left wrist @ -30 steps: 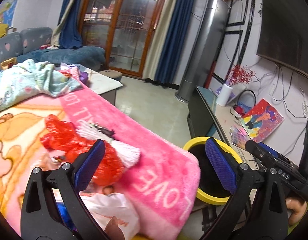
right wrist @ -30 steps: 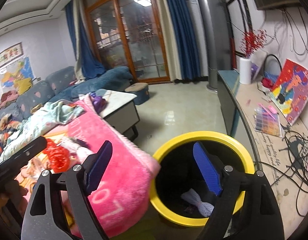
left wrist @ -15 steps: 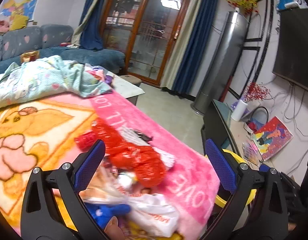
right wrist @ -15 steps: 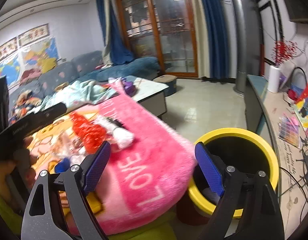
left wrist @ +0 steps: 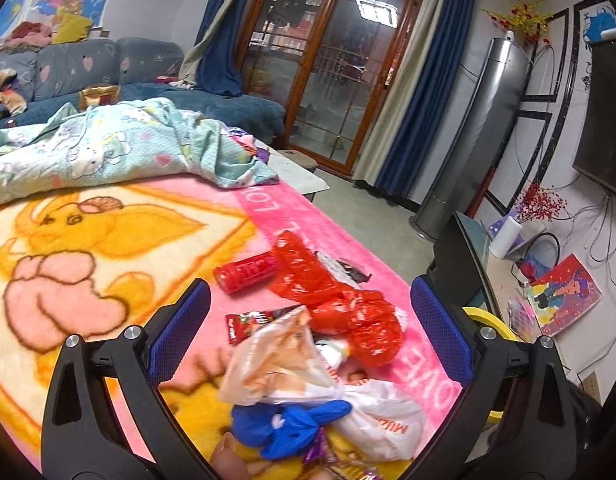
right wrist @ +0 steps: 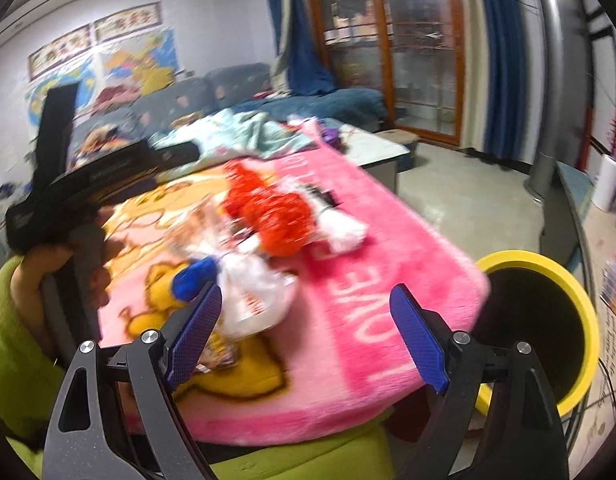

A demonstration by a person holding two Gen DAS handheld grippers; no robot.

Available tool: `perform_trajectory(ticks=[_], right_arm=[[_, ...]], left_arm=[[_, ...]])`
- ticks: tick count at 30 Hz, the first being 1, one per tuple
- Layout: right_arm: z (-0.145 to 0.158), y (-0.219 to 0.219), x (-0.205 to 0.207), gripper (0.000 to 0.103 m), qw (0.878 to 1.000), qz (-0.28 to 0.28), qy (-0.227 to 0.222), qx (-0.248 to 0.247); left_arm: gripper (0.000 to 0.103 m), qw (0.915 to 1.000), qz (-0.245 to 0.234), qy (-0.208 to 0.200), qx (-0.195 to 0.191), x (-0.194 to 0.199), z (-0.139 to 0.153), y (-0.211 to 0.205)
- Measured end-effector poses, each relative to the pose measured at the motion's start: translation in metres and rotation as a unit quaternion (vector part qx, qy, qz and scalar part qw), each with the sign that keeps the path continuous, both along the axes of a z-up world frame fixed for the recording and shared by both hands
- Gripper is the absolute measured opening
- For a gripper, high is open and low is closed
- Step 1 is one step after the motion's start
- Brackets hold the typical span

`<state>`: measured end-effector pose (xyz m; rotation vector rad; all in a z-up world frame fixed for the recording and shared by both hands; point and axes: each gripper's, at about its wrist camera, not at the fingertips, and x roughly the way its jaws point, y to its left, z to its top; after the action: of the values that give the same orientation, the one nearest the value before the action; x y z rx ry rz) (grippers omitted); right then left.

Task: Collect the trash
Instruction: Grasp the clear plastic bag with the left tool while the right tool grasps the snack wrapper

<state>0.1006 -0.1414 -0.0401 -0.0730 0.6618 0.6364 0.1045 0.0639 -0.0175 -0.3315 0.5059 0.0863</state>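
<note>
Mostly the right wrist view is smeared by blur, so the trash heap on the pink blanket [right wrist: 348, 280] reads only as red bag [left wrist: 340, 304], white bag [left wrist: 372, 404] and blue glove [left wrist: 291, 424]. Both the left gripper [left wrist: 308, 332] and right gripper [right wrist: 305, 332] gape, holding nothing. The yellow bin [right wrist: 580, 304] beside the blanket is cut off by a finger.

Indoor scene under even, moderately bright artificial light; a rectangular ceiling lamp reflected in the wood-framed glass doors [left wrist: 340, 64] forms a white glare patch, and sheen streaks the tall silver cylindrical tower [left wrist: 484, 120]. Shadows are soft and weak. Both views show strong fisheye bending with dark vignetted corners. The left wrist view is mostly sharp, softening at its lower edge. The right wrist view is motion-blurred: the crumpled red plastic bag [right wrist: 275, 216] and pink plush blanket [right wrist: 348, 280] smear.
</note>
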Motion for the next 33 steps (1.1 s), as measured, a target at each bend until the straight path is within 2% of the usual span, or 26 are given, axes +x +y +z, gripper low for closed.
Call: perform_trajectory(ticks=[13,23,26,31,33], right_arm=[[-0.031,0.047,-0.012,0.081,0.995,0.059,0.062,-0.046],[-0.061,0.083,-0.013,0.063,0.983,0.094,0.118,-0.109],[-0.067,0.086,-0.008,0.059,0.981,0.089,0.136,-0.107],[-0.072,0.090,-0.004,0.049,0.980,0.085,0.139,-0.112],[-0.073,0.091,-0.005,0.044,0.980,0.086,0.137,-0.112]], left_arm=[[0.092,0.9991,0.005,0.033,-0.025,-0.004,-0.021,0.036],[0.092,0.9933,-0.034,0.065,-0.089,0.004,-0.048,0.049],[0.092,0.9904,-0.042,0.075,-0.108,0.006,-0.058,0.051],[0.092,0.9858,-0.064,0.086,-0.130,0.012,-0.070,0.047],[0.083,0.9849,-0.074,0.090,-0.128,0.014,-0.072,0.041]])
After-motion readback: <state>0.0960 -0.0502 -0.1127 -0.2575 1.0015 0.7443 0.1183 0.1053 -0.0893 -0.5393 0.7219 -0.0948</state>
